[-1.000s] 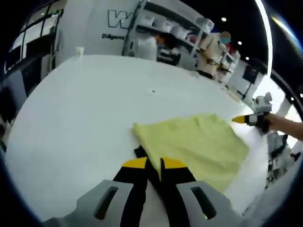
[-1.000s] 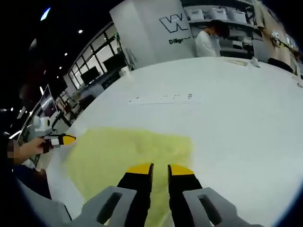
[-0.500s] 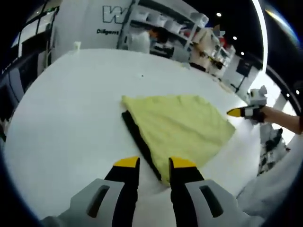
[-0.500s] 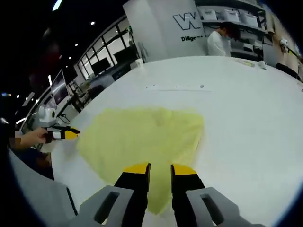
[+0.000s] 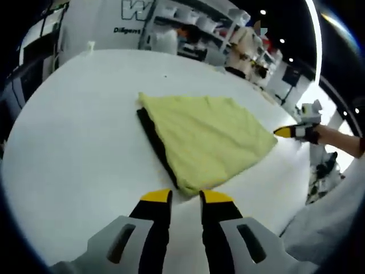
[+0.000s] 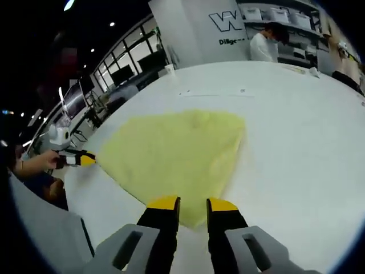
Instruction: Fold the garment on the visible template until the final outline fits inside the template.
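Observation:
A yellow folded garment (image 5: pixel 202 137) lies flat on the white table (image 5: pixel 74 142). A black template edge (image 5: pixel 153 140) shows along its left side. My left gripper (image 5: pixel 186 198) hovers just short of the garment's near corner, open, with bare table between its fingers. In the right gripper view the same garment (image 6: pixel 177 151) spreads ahead. My right gripper (image 6: pixel 193 202) stands open over its near tip, holding nothing. The right gripper (image 5: pixel 292 132) also appears past the garment's right corner, held by a hand. The left gripper (image 6: pixel 80 159) sits off the garment's left corner.
The table edge (image 5: pixel 296 200) runs close on the right of the left gripper view. A small cup (image 5: pixel 90 44) stands at the far end. Shelving (image 5: pixel 194 28) and a standing person (image 6: pixel 263 45) are beyond the table. Small marks (image 6: pixel 212 93) lie past the garment.
My left gripper's jaws have parted and drawn back off the garment's near edge. The right gripper has also pulled back toward the garment's tip. The garment lies still.

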